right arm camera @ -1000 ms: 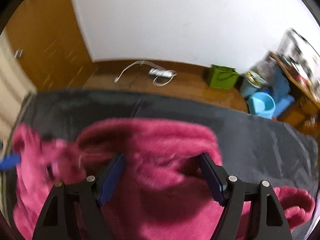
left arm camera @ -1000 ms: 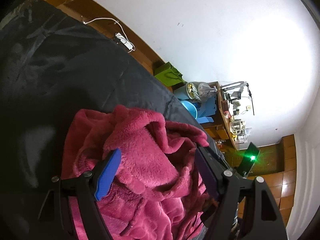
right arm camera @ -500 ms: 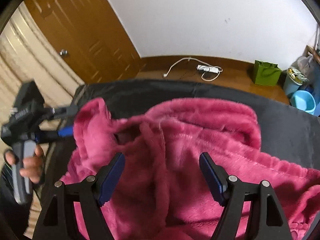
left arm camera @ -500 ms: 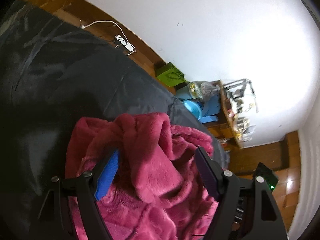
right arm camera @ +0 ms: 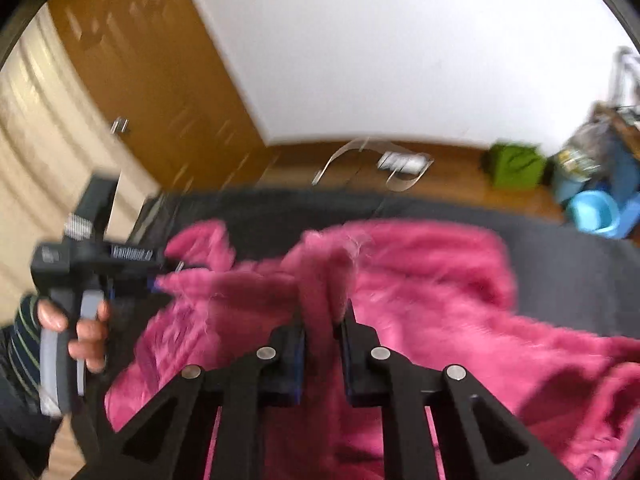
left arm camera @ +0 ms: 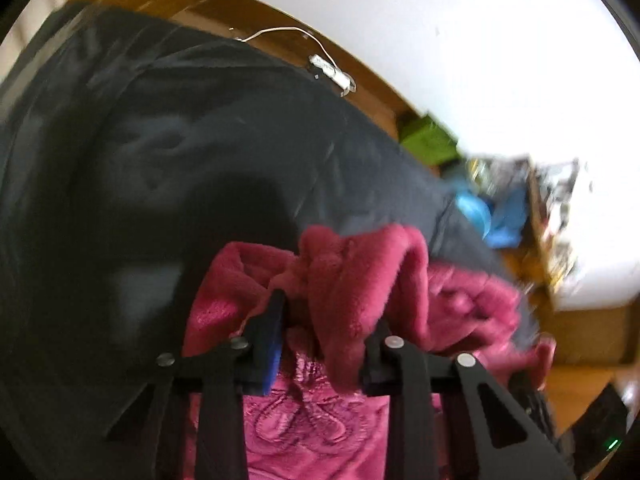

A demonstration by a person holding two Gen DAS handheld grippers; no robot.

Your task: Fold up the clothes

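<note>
Over the dark bedcover (left arm camera: 168,152), both tongs tilted downward, freshly clamped on the pink fleece garment (right arm camera: 440,280).

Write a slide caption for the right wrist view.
Right gripper, jaws just closed, pinches a fold of the pink fleece garment over the black sheet; left gripper grips its far edge.

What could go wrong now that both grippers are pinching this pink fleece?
1. The right gripper has just closed on only a narrow ridge of the pink fleece garment, so the plush fabric might slip out when lifted.
2. The left gripper has just been closing on a bunched fold, so the grab may take several layers and the fold could come out uneven.
</note>
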